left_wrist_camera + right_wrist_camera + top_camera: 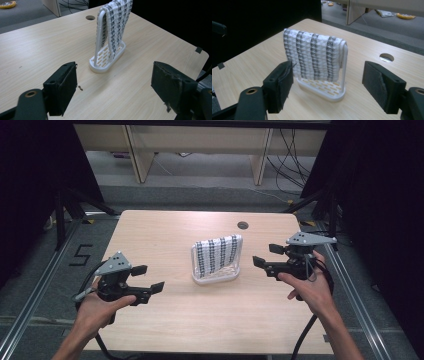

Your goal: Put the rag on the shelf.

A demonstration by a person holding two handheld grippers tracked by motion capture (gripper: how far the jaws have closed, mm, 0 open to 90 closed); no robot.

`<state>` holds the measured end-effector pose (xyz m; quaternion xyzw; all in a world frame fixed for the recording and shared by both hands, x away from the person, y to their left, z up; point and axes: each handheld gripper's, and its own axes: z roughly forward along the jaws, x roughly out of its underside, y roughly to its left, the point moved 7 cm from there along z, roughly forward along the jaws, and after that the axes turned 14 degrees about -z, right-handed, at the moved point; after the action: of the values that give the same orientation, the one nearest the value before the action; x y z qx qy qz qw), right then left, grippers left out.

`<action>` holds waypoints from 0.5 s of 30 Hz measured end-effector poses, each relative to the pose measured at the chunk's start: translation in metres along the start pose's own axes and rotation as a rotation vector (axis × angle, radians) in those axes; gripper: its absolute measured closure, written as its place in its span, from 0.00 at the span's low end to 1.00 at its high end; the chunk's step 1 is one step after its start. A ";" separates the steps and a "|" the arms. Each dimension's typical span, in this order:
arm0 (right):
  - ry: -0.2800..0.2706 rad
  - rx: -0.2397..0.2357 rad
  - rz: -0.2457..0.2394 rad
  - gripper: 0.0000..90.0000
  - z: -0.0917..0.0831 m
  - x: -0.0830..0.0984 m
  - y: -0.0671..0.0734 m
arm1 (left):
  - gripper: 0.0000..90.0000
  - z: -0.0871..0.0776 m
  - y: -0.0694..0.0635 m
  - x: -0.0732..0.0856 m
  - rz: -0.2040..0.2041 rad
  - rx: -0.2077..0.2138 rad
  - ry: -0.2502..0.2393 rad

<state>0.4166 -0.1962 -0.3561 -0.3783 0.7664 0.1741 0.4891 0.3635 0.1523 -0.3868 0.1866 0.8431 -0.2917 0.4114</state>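
Left gripper [149,279]: off the rack's [216,279] left end, well apart, jaws spread wide, nothing between them. From its own view, rack [100,67] seen end-on, dead ahead between the two pads [65,83], long axis running away from the camera.

Rack: mid-table [165,320], upright, white, slotted base, hoop frame standing over it. Cloth [218,254], white with dark stripes, draped over the hoop, hanging down both faces, lower hem close to the base.

Right gripper [265,255]: off the rack's right end, clearly nearer than the left one, also released and empty. From its own view, cloth [313,57] broadside and slightly left of centre, frame post [344,68] at the near edge, pads [284,83] flanking but not touching.

Judgement: coming move likely a pull on the cloth, hinging on the rack's long axis lying left to right between the two grippers. Right one better placed for the near hanging edge; left one free for steadying the base.
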 end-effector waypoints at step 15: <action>0.004 0.003 0.000 0.23 -0.008 0.014 0.017 | 0.22 0.002 -0.002 0.022 0.007 0.019 0.006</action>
<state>0.3960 -0.1959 -0.3667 -0.3779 0.7676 0.1723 0.4881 0.3504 0.1516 -0.4047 0.1944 0.8408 -0.2977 0.4081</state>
